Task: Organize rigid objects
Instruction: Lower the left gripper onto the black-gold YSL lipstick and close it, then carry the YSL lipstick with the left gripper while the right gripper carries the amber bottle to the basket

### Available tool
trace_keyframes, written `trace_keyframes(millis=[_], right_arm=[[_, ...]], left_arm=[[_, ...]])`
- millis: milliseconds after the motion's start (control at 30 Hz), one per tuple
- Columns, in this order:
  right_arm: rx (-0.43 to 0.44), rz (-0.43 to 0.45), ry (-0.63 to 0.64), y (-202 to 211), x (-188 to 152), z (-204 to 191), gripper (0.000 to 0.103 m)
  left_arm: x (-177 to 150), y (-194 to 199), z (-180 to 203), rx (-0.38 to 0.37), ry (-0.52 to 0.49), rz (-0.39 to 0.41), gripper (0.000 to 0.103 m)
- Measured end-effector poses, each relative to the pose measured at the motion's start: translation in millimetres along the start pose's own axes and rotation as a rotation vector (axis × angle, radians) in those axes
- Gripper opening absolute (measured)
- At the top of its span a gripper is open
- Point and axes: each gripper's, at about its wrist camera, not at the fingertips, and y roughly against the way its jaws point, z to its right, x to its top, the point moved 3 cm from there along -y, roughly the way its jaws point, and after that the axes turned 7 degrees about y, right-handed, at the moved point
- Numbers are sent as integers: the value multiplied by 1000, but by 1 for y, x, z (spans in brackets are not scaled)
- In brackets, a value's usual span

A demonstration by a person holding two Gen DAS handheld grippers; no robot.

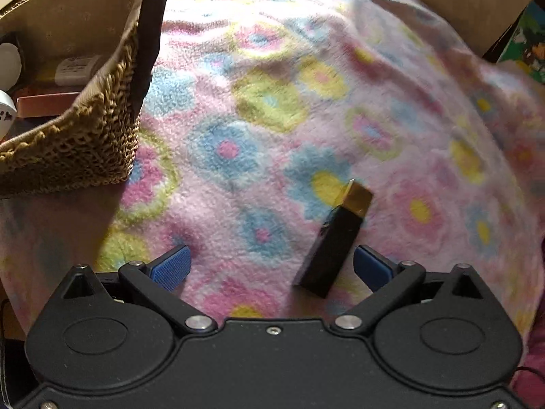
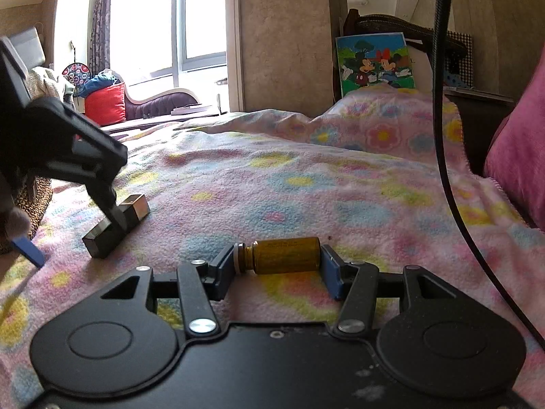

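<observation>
We see a bed (image 2: 306, 184) covered by a pink fleece blanket (image 1: 272, 102) printed with blue, yellow and green flowers. On the blanket lies a black box with a gold end (image 1: 332, 238), flat and angled. A woven basket (image 1: 85, 143) sits on the blanket at the left, well apart from the box. In the right wrist view, a small amber bottle (image 2: 282, 255) lies on its side on the blanket, and the black box (image 2: 115, 221) lies to its left, apart from it.

Basket (image 1: 102, 136): cut off at 9 o'clock; contents partly hidden.
Far blanket (image 1: 425, 85): blurred toward 2 o'clock.
</observation>
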Motion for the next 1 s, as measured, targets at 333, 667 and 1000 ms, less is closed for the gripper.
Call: trace_keyframes(millis=[333,667,1000], right_arm=[[2,0,-1,0,0,1,53],[3,1,-2,-1,0,1,53],[-5,-14,12,-2,3,-2,52]], left_arm=[[9,-6,18,-104,-97,-35,99],[-3,-2,28,-107,-308,-3,18],[3,32,11,-179,-324,10,15]])
